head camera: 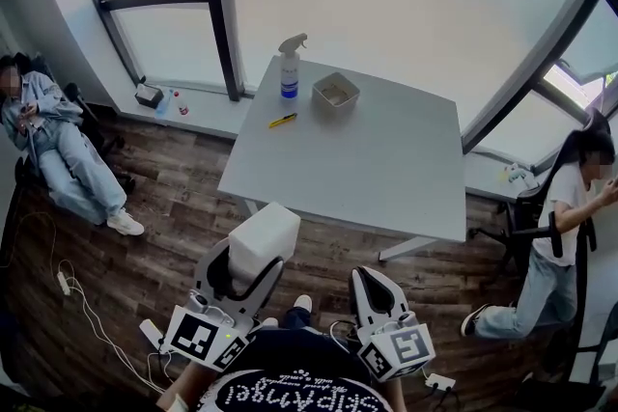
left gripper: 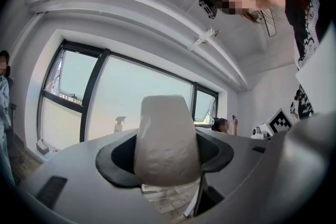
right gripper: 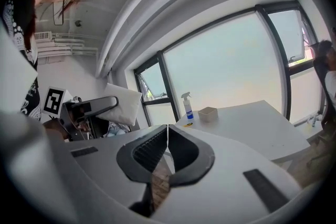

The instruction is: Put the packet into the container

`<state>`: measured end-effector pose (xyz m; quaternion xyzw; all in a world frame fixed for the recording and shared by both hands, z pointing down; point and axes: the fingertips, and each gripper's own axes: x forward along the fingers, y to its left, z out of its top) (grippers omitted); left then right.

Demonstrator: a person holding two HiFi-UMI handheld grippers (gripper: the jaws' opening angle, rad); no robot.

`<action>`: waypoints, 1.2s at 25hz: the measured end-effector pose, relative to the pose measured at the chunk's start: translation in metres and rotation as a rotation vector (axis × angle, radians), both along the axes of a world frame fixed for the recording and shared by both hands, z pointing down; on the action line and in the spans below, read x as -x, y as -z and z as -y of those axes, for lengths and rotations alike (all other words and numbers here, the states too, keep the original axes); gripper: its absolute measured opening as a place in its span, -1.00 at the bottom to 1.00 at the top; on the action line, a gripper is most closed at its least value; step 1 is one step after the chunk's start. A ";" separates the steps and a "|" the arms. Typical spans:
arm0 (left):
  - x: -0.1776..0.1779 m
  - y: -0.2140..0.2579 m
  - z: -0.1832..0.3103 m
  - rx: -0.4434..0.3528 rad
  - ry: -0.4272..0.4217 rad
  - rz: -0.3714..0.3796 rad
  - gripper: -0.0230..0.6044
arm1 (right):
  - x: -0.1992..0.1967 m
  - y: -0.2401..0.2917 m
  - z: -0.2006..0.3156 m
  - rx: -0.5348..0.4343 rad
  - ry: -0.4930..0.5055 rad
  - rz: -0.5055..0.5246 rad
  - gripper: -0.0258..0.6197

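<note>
Left claw (left gripper: pixel 167 162) clamped on white packet (head camera: pixel 263 241), held over floor, short of tabletop (head camera: pixel 386 159). Right claw (right gripper: pixel 167 139) pressed together, empty. Container (head camera: pixel 336 92) at tabletop's far end, near spray bottle (head camera: pixel 290 68), well apart from packet. Pickup looks done; carry and drop into container left.

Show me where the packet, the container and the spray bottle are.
packet (head camera: pixel 263 241), head view, its flat white side.
container (head camera: pixel 328 101), head view, its near wall.
spray bottle (head camera: pixel 289 80), head view, its body.
</note>
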<state>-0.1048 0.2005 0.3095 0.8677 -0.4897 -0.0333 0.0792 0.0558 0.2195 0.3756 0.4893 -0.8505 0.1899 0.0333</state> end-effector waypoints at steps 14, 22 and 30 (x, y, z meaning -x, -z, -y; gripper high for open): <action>-0.034 0.001 0.027 -0.005 0.000 -0.015 -0.04 | -0.033 -0.003 0.025 0.007 -0.005 -0.012 -0.87; -0.042 -0.005 0.035 0.010 0.008 -0.014 -0.04 | -0.044 -0.009 0.034 0.026 -0.011 0.005 -0.87; -0.046 -0.007 0.055 0.020 -0.002 -0.016 -0.04 | -0.049 -0.011 0.052 0.038 -0.028 0.007 -0.87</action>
